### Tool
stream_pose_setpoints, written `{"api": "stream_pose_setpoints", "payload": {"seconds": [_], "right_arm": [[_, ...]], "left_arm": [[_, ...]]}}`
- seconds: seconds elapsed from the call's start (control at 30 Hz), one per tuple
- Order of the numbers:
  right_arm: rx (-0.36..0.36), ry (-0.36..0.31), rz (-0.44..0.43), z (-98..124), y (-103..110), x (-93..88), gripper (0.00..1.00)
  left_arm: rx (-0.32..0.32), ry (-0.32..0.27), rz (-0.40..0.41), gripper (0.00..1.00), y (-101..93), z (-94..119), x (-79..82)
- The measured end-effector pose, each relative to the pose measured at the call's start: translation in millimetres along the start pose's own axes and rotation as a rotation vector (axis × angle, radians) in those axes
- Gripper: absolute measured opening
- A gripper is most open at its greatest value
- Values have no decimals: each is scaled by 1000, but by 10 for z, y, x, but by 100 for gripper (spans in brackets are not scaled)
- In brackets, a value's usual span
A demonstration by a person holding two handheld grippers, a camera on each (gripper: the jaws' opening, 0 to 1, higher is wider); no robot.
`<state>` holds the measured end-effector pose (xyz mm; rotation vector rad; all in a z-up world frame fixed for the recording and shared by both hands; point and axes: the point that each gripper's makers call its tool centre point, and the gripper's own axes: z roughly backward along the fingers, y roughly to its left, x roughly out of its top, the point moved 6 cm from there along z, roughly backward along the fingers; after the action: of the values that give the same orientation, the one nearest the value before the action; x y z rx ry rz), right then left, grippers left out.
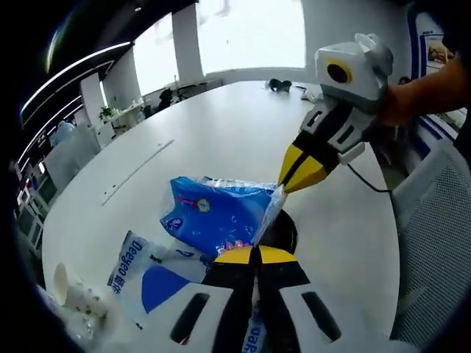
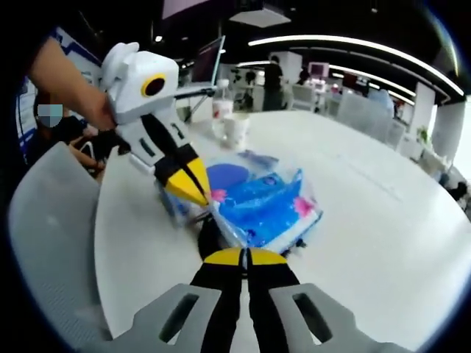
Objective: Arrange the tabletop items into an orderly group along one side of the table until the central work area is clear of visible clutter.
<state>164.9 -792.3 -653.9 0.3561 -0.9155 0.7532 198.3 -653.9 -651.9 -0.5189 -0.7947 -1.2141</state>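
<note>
On the white desk (image 1: 221, 140) lies a blue plastic packet (image 1: 217, 213), with a blue-and-white packet (image 1: 151, 276) just beside it. The left tongs (image 1: 255, 255), jaws together, pinch its near edge; the right tongs (image 1: 283, 187) pinch its far corner. A white cup (image 1: 70, 290) stands near.

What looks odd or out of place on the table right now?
The blue plastic packet is pinched at its edge by both the left gripper and right gripper, stretched up off the white table. It sits over a round dark opening in the tabletop. Nothing looks spilled.
</note>
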Motion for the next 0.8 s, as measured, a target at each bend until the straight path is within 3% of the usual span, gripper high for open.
{"api": "stream_pose_setpoints", "payload": {"seconds": [0.8], "right_arm": [[-76,-21,4,343,-30,-13,0]], "left_arm": [[-1,-51,-56,0,-145,-40,268]]}}
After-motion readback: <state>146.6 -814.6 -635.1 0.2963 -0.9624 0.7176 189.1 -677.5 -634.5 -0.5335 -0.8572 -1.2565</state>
